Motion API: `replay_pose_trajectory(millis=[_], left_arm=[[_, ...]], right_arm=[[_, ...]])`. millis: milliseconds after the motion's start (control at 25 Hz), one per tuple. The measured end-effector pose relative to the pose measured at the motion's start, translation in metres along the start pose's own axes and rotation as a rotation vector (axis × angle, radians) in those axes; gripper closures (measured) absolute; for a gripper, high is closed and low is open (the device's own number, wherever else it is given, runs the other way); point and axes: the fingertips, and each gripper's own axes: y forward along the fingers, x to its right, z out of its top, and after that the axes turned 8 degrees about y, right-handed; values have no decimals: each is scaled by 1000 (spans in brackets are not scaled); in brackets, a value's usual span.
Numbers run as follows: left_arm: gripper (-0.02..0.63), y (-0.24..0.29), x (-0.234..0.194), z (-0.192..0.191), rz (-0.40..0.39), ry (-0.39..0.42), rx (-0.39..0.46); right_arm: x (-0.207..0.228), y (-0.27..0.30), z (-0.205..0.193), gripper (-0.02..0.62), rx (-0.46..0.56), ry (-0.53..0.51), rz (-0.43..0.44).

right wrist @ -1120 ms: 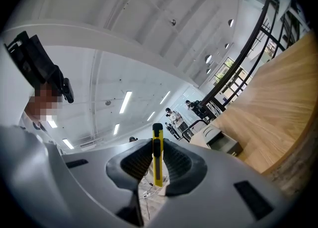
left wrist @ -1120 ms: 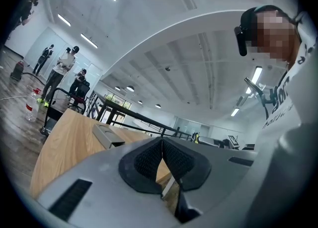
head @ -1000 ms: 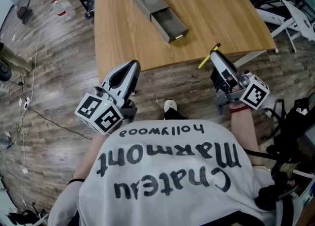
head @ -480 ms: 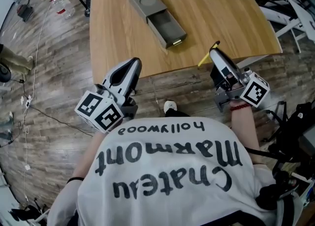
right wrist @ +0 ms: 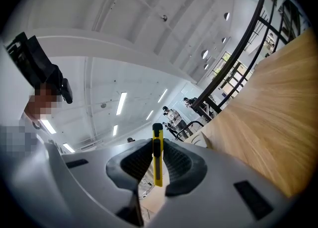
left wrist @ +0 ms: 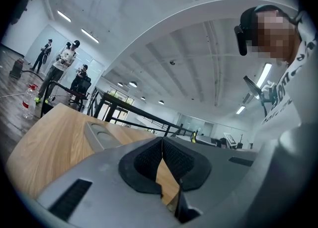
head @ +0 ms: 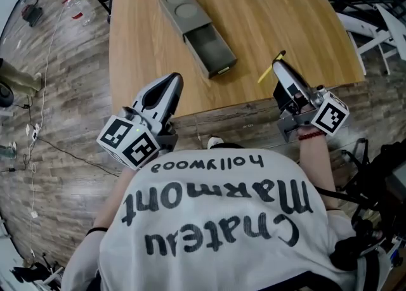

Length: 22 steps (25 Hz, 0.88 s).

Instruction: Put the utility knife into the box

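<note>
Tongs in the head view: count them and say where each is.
2. The left tongs, shut and empty, over the table's near edge; right tongs, to the right, gripping the knife.

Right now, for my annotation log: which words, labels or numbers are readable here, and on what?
"Chateau Marmont": white shirt, upside down in the head view.
"hollywood": same shirt, smaller line.
Cubes on the left gripper and right gripper: square patterns, no letters.
No print visible on the box or the utility knife.
</note>
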Motion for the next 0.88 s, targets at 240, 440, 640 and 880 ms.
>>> replay_pose_trajectory(millis=[240,440,640,880], left_arm=[[599,34,-17,1,20,-15,-5],[599,52,-22,-7,32,-22,-10],[599,68,-27,-14,54,-36,-27],[598,87,-33,-18,81,-36,-40]], right_arm=[[25,16,24,528,-21,10,9],[46,22,32,528,-33,24,18],[66,31,40,528,-52,46,25],[87,40,55,528,-73,44,40]])
